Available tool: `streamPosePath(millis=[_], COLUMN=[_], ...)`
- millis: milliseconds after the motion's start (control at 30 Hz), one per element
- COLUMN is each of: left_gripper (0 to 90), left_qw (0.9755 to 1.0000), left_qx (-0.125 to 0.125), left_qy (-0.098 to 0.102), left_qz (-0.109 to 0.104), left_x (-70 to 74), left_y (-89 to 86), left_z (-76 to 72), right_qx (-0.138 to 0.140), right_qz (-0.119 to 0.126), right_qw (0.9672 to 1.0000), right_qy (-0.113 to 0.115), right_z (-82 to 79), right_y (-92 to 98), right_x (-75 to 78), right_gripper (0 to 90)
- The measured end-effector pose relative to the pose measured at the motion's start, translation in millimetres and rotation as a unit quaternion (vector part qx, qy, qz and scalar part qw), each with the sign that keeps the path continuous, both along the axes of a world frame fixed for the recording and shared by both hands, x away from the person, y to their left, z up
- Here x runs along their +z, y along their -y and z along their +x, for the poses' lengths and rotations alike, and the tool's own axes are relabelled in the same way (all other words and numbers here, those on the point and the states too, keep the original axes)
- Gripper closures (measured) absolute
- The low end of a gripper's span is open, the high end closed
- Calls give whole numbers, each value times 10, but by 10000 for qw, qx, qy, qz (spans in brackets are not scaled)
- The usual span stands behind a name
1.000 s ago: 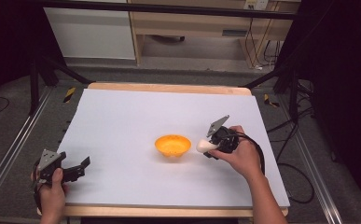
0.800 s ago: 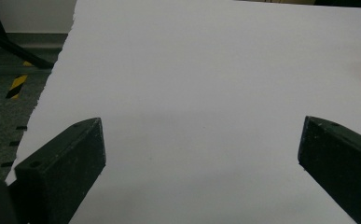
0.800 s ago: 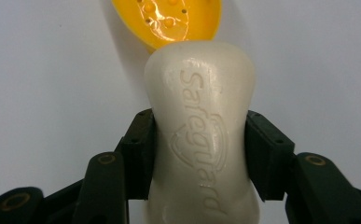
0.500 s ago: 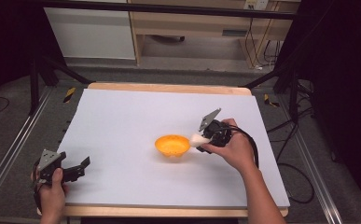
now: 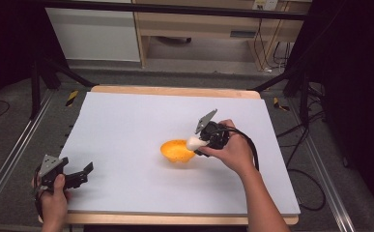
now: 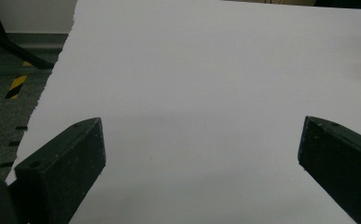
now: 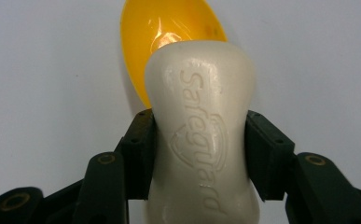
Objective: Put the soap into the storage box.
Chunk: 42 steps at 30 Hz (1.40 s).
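Observation:
An orange bowl point(image 5: 177, 150) sits near the middle of the white table point(image 5: 126, 125). My right gripper point(image 5: 200, 143) is shut on a white bar of soap point(image 5: 194, 143) and holds it at the bowl's right rim. In the right gripper view the soap point(image 7: 201, 126), stamped "Safeguard", is squeezed between both jaws with the bowl point(image 7: 169, 37) just beyond it. My left gripper point(image 5: 80, 174) rests open at the table's front left corner. Its wide-apart jaws in the left gripper view frame bare white table point(image 6: 197, 93) with nothing between them.
The table's left edge point(image 6: 47, 93) drops to a grey floor with a yellow-black marker point(image 6: 16, 87). Cables trail from the right gripper off the table's right side point(image 5: 291, 159). Cabinets and a shelf stand beyond the far edge point(image 5: 175, 91).
My right gripper has carried the soap leftward, from right of the bowl to its right rim. The left gripper has stayed put.

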State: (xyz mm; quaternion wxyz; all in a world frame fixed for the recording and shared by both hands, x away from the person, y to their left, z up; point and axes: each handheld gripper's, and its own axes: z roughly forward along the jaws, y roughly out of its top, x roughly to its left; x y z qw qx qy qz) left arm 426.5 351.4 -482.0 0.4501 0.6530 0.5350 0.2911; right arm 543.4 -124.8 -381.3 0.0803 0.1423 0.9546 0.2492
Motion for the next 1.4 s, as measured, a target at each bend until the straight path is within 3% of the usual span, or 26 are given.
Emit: streamPosePath(millis=[400,833,1400], left_gripper=[2,2,3], left_qw=[10000,10000,10000], left_qx=[8,-8,-24], left_qy=[8,4,2], left_qz=[-2,3,-12], left_x=[1,1,1], left_y=[-3,-2,-2], left_z=[-2,-1,-2], right_qx=[171,402,430], right_qz=[-39,-186,-219], right_qw=[9998,9990,9988], right_qy=[1,-27,-87], right_z=[48,94,173], right_y=[-191,-446,-626], right_x=[26,-54,-168], right_gripper=[496,495,495])
